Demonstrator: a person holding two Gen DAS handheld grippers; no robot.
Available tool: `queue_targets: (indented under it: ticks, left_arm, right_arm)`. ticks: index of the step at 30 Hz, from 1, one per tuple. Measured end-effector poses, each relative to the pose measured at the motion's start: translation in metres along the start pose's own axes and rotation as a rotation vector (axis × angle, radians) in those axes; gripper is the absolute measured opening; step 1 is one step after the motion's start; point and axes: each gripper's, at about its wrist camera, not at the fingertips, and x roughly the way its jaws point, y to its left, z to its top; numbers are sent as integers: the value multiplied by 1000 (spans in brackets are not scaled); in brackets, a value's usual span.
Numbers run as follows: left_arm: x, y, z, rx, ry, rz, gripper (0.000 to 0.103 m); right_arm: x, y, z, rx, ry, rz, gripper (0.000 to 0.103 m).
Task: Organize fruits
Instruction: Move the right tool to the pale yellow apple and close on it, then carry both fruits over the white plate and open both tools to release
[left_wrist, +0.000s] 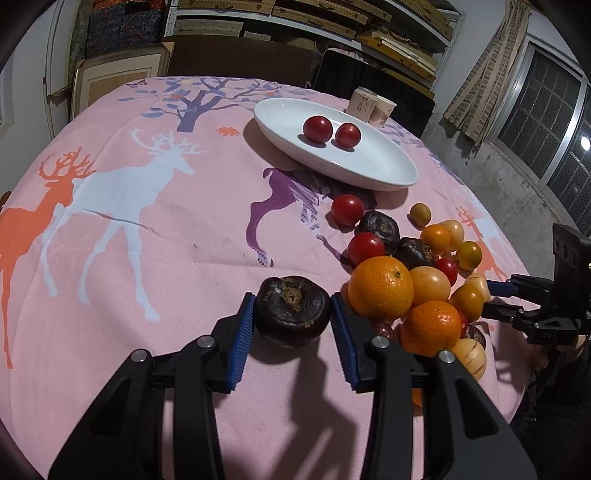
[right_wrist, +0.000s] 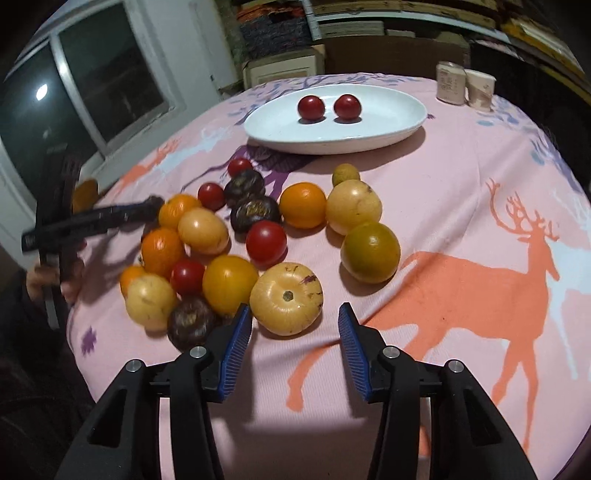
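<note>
Left gripper (left_wrist: 293, 314) is clamped on a dark wrinkled fruit (left_wrist: 292, 311), pads on both flanks, pulled clear of the pile, presumably for the white dish (left_wrist: 369, 173) holding two red fruits (left_wrist: 317, 129). Right view: my right gripper (right_wrist: 295, 325) is empty, jaws apart; the pale yellow fruit (right_wrist: 286, 298) lies just ahead touching only the left pad, likely my next pick.

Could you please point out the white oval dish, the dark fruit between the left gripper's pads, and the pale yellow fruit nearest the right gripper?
white oval dish (left_wrist: 373, 177): left wrist view, near rim.
dark fruit (left_wrist: 292, 311): left wrist view, top centre.
pale yellow fruit (right_wrist: 286, 298): right wrist view, stem end.
</note>
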Motion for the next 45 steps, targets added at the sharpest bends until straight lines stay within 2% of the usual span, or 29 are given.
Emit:
queue_targets:
  ticks: [2,7,11,17,21,28,36,40,45]
  left_arm:
    - [1,0,0,2,7,2,40]
    - [3,0,1,-1,8,5,40]
    - [4,0,2,-1,12,6,40]
    - [5,0,2,1,14,6,40]
    - [2,0,1,1,2,3,40]
    - [-11,-3,0,14,-55,10,40]
    - [-25,-11,-1,23,-72,20,40]
    - [-35,-24,16,62,-93,34,40]
    - [-34,-40,70,113,-109,46,40]
  right_arm:
    - [3,9,1,-36,-12,-32,50]
    - [12,19,9,-66,-22,-45,50]
    - [10,19,10,-58,-47,-60,40]
    - [6,17,5,-36,-54,-68,40]
    - [-4,18,2,-26,-92,-69,40]
    - [-43,1,5,47,-220,-93,40]
    - [-90,-24,13,112,-378,-120,40]
    - [-99,-37,24,153,-418,-138,40]
    - [-105,-47,65,148,-474,-166,40]
